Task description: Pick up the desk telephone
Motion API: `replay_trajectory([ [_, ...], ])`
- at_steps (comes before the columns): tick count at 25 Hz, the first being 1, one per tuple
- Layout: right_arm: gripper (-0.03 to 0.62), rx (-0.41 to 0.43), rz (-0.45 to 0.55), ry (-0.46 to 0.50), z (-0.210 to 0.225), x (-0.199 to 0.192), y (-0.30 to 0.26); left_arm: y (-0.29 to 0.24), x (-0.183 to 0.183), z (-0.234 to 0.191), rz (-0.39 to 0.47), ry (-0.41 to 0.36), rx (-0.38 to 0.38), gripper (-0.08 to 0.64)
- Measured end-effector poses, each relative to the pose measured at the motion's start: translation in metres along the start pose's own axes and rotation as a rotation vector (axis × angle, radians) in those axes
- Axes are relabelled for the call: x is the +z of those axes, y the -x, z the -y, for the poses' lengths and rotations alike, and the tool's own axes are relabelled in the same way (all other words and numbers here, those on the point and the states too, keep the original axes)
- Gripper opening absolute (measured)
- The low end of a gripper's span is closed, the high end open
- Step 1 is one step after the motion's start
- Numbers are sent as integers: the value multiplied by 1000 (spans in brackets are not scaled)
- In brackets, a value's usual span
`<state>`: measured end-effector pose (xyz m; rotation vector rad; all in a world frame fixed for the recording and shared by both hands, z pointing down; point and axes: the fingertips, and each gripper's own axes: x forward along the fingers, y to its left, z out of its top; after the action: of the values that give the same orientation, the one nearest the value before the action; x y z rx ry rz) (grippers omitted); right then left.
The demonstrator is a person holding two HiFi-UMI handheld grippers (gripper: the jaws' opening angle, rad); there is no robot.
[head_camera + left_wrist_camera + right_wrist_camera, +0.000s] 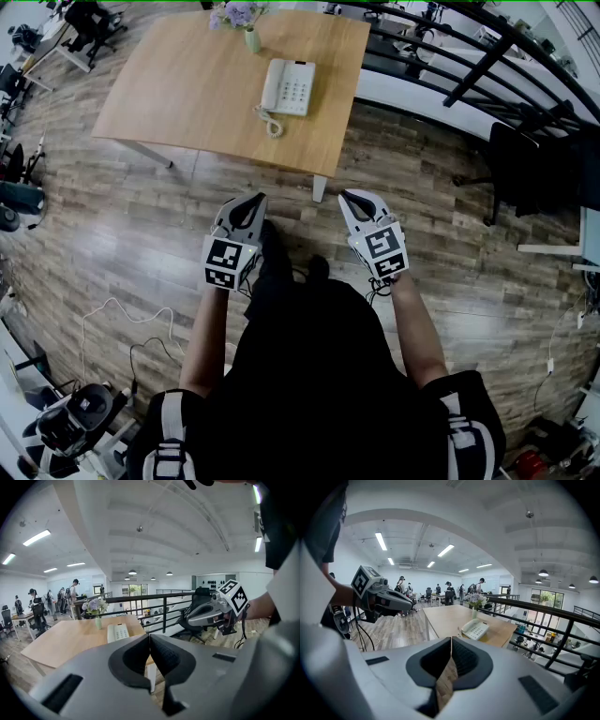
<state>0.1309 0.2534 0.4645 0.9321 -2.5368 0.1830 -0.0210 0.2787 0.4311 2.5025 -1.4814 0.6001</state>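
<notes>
A white desk telephone point(288, 87) with a coiled cord lies on the wooden table point(187, 94), near its right front part. It also shows small in the left gripper view point(117, 632) and the right gripper view point(475, 629). My left gripper point(257, 199) and right gripper point(345, 196) are held side by side over the floor, well short of the table's front edge. Both are shut with nothing between their jaws. Each gripper appears in the other's view: the right gripper point(190, 618) and the left gripper point(411, 604).
A small vase of purple flowers point(242, 19) stands at the table's far edge behind the phone. A black railing point(469, 66) runs along the right. A black office chair point(525, 169) stands at right. Cables point(122, 323) lie on the wood floor at left. Several people stand far back point(70, 597).
</notes>
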Motion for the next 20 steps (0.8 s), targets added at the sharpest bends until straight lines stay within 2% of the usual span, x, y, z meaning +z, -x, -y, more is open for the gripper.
replay_trajectory([
  [15,26,-22,28,-34,0,6,10,5,12,5,31,1,-2,21],
  [20,26,-39,41,-94,5,8,5,5,7,1,27,14,1,23],
])
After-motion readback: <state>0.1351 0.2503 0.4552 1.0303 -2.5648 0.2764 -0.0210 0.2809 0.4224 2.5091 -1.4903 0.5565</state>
